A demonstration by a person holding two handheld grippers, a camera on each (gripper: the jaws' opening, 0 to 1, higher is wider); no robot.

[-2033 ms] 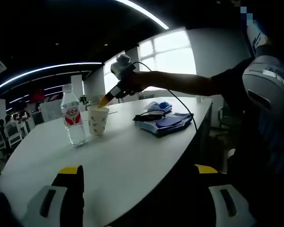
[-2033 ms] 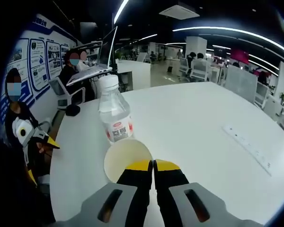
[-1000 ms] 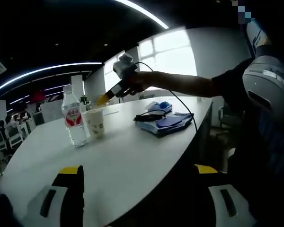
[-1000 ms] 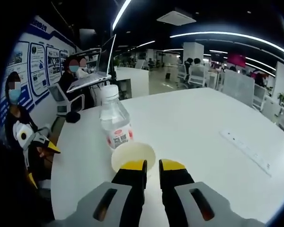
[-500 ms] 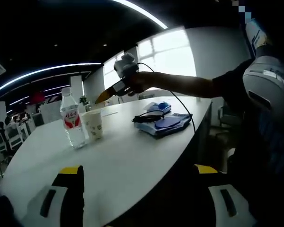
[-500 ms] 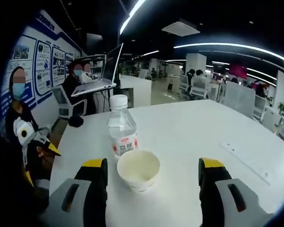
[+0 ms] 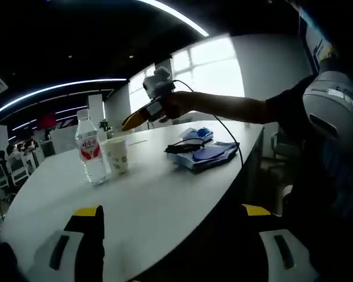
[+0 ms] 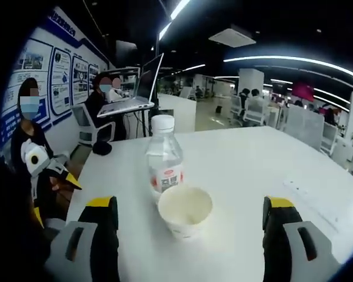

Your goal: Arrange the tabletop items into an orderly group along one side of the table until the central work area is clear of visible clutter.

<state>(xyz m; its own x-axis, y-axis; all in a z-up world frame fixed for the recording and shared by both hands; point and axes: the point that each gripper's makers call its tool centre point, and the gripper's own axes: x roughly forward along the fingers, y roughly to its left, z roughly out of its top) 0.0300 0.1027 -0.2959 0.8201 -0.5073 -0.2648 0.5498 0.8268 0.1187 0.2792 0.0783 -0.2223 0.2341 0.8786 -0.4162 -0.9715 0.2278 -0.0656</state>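
While the right gripper (image 8: 188, 226) gapes wide, the paper cup (image 8: 185, 210) stands free between its jaws

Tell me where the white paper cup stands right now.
The white paper cup stands on the white table, right beside the clear plastic water bottle; in the right gripper view it sits between the open right tool's jaws.

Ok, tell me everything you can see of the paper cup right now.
The paper cup is a small pale cup with a faint scattered print on its wall, apparently paper. It stands upright on the white table, open mouth up, and looks empty inside. The water bottle stands right beside it, close or touching; I cannot tell which. The right gripper is open, its jaws spread either side of the cup without touching it.
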